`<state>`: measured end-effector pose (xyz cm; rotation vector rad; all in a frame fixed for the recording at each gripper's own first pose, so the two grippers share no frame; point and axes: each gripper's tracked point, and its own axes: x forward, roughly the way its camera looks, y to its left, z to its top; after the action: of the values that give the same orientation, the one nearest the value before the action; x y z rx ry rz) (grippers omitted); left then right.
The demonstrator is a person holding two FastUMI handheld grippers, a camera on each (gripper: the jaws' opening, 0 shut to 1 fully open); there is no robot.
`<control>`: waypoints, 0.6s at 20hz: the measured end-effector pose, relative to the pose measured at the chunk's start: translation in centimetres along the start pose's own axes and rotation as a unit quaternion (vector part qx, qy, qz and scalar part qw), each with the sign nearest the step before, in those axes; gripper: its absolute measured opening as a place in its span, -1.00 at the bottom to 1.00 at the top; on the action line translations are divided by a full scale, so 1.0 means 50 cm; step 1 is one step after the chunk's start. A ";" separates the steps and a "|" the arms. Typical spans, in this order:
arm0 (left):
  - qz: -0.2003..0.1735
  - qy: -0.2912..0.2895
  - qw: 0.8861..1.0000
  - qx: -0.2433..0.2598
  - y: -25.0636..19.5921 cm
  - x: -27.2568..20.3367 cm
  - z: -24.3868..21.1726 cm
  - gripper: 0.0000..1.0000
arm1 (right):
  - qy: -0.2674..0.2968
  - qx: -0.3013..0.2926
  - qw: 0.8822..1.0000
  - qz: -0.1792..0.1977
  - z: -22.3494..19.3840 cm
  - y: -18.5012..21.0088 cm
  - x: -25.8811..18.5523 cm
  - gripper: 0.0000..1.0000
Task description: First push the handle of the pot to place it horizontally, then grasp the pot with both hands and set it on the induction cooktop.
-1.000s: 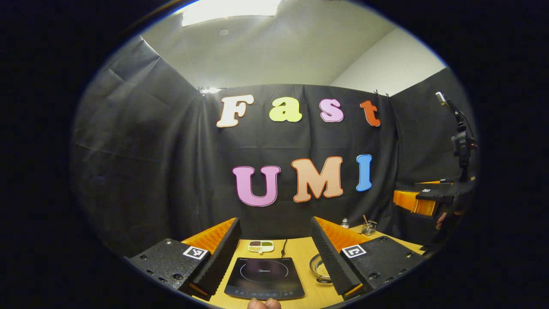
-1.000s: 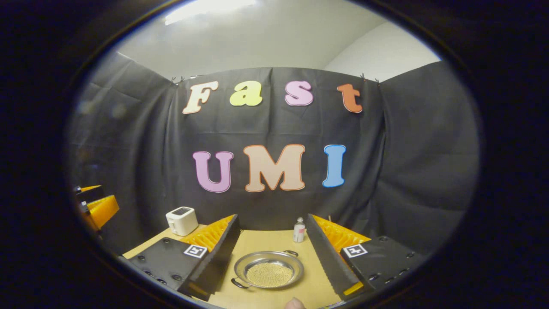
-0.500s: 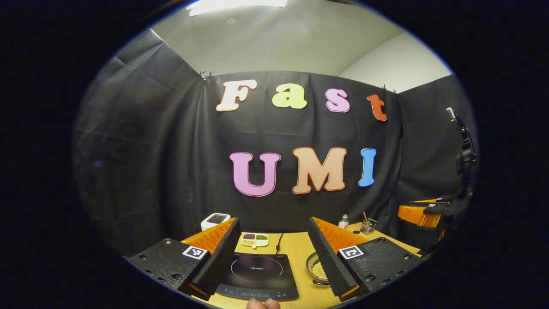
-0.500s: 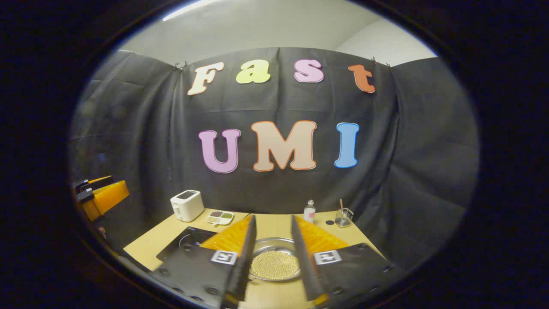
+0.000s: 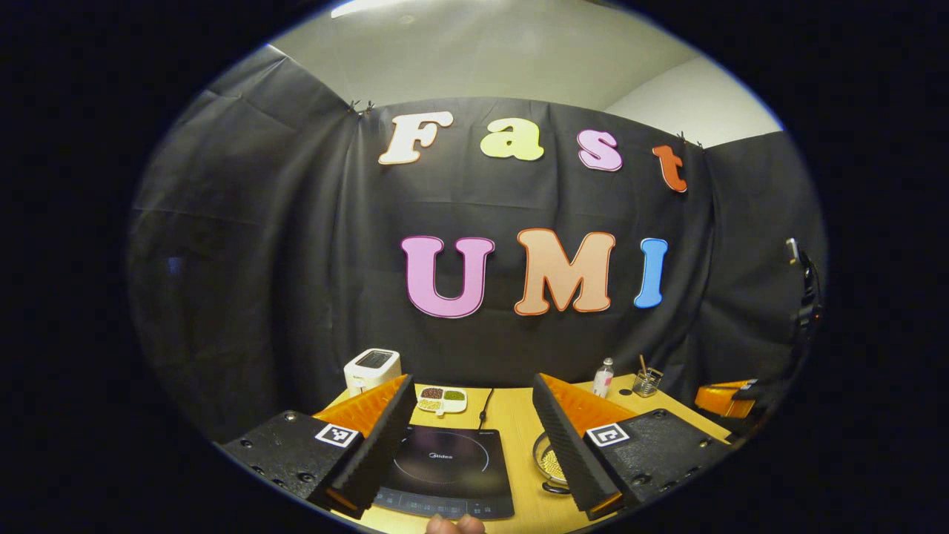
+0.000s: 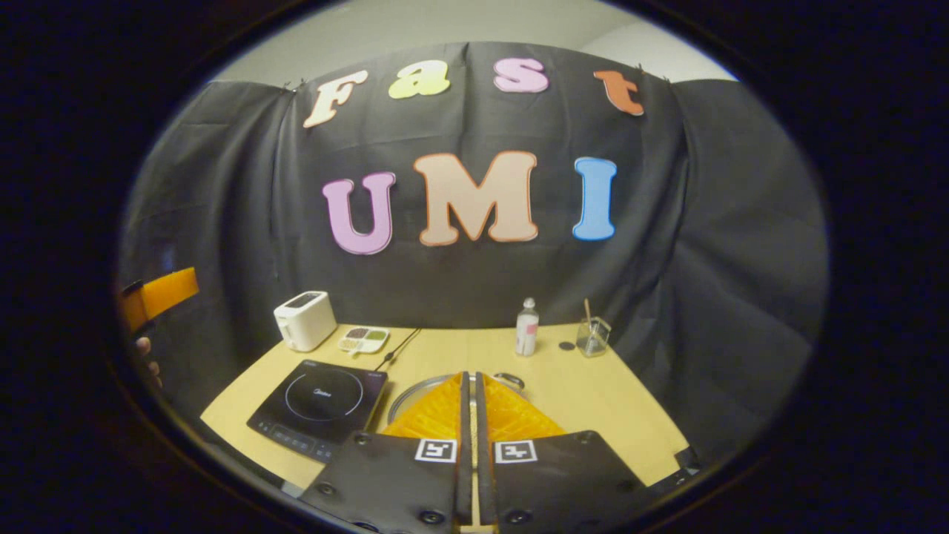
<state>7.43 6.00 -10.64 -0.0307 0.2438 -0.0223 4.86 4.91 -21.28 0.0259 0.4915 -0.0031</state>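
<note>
The pot (image 6: 412,392) is a shallow metal pan holding pale grains, standing on the wooden table (image 6: 623,400) right of the black induction cooktop (image 6: 317,398). One small loop handle (image 6: 511,380) shows at its far right side. My right gripper (image 6: 470,375) hovers above the pot's near side, shut with nothing between its fingers, which hide most of the pot. My left gripper (image 5: 473,380) is open above the cooktop (image 5: 445,469), with a sliver of the pot (image 5: 548,463) showing beside its right finger.
A white toaster (image 6: 304,320), a divided snack dish (image 6: 363,339), a small bottle (image 6: 527,327) and a glass with a stick (image 6: 593,336) line the table's back. The cooktop's cord (image 6: 399,346) runs backward. The other gripper (image 6: 159,294) shows far left.
My right gripper has gone from wide open to shut, and its view has risen and tipped down over the table. The left gripper's view has tipped down slightly.
</note>
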 end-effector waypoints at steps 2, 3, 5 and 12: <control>-0.007 0.010 1.000 -0.004 0.012 0.025 -0.017 0.92 | 0.035 0.024 0.999 -0.003 -0.052 0.007 0.020 -0.95; -0.012 0.009 1.000 -0.006 0.020 0.034 -0.018 0.92 | 0.052 0.037 0.998 0.000 -0.077 0.017 0.030 -1.00; -0.019 0.016 1.000 -0.007 0.039 0.055 -0.035 0.92 | 0.086 0.058 0.995 -0.009 -0.135 0.027 0.049 -0.96; -0.075 0.045 0.996 -0.016 0.093 0.124 -0.101 0.92 | 0.207 0.111 0.971 -0.053 -0.331 0.071 0.107 -1.00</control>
<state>12.29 10.35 -17.19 -0.0807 0.3309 -0.1688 1.83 8.90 -38.30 0.2238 0.9079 -0.1613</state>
